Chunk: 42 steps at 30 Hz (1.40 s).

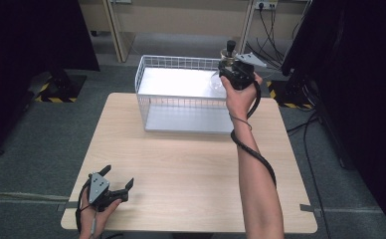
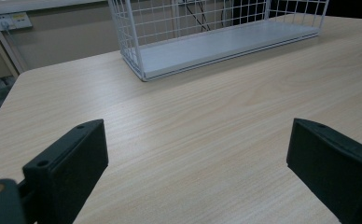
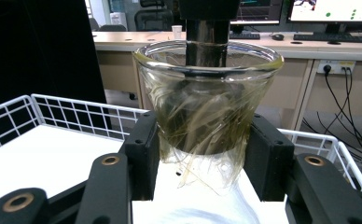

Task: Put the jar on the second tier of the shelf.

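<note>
A clear glass cup [image 3: 207,98], streaked inside with yellowish smears, stands upright between the pads of my right gripper [image 3: 202,140], which is shut on its lower half. In the high view my right gripper [image 1: 221,79] holds the glass cup [image 1: 214,82] over the right end of the white wire basket [image 1: 176,60], just above the rim. The basket's white floor [image 3: 44,158] lies beneath the cup. My left gripper [image 1: 119,175] rests at the table's front left corner, open with nothing between its jaws. It [image 2: 195,154] faces across the bare wood towards the basket [image 2: 137,51].
The light wooden table [image 1: 181,169] carries the basket at its far edge. A dark post [image 3: 207,28] rises behind the cup. Desks, cables and wall sockets [image 1: 265,5] stand beyond the table, with black curtains on both sides.
</note>
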Tool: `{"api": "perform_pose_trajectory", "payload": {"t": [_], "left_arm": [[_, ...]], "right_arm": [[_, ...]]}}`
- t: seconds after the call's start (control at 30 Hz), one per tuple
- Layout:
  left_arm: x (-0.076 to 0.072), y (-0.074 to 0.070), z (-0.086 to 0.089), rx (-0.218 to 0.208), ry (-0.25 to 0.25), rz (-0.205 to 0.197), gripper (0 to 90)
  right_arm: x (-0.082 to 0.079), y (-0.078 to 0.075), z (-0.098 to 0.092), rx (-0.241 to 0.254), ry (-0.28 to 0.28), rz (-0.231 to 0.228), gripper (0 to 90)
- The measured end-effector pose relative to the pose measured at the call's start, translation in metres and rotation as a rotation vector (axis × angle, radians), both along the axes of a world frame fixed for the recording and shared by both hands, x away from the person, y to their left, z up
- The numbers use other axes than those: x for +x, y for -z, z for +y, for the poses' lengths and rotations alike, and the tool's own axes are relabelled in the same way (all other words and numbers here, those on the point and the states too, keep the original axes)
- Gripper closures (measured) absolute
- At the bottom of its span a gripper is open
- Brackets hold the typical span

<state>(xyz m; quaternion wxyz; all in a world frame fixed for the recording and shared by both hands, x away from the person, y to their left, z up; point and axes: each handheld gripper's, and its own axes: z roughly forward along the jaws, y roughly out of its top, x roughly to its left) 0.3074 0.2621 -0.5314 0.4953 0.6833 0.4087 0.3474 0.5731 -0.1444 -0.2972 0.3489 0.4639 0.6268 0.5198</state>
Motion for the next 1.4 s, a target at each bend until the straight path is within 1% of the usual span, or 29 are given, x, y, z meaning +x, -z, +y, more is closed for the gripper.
{"api": "perform_pose_trajectory", "payload": {"t": [0.13,0.4,0.7,0.87,0.97,1.1,1.13,1.23,1.33,1.4], "left_arm": [[0.0,0.0,-0.0002,0.002,0.0,-0.001,5.1],[0.0,0.0,-0.0004,0.004,0.001,-0.001,5.1],[0.0,0.0,-0.0004,0.003,0.001,-0.001,5.0],[0.0001,0.0,-0.0003,0.002,0.001,0.0,5.1],[0.0001,0.0,-0.0006,0.004,0.0,-0.001,5.0],[0.0002,0.0001,-0.0004,0.002,0.001,-0.001,5.1],[0.0002,0.0001,-0.0004,0.001,0.0,0.0,5.0],[0.0001,0.0,-0.0002,0.001,0.0,0.001,5.0],[0.0003,0.0,-0.0005,-0.001,0.0,0.001,5.0],[0.0002,0.0,-0.0004,0.0,0.0,0.001,5.0]], "right_arm": [[0.0008,0.0025,-0.0012,0.004,0.004,-0.002,51.2],[-0.001,0.0042,0.0021,-0.006,0.005,-0.013,50.7],[-0.0018,0.0052,0.0023,0.009,0.012,-0.016,49.8],[-0.0028,0.0047,0.0018,0.019,0.013,-0.019,47.9],[-0.004,0.0044,0.0016,0.024,0.014,-0.014,43.0],[-0.0063,0.0037,0.0023,0.04,0.012,0.001,29.8],[-0.0069,0.0037,0.0024,0.045,0.014,0.006,25.4],[-0.0076,0.003,0.0022,0.055,0.009,0.019,16.9],[-0.0081,0.0028,0.0026,0.053,-0.01,0.035,12.9],[-0.0091,0.003,0.0027,0.046,-0.014,0.036,11.0]]}}
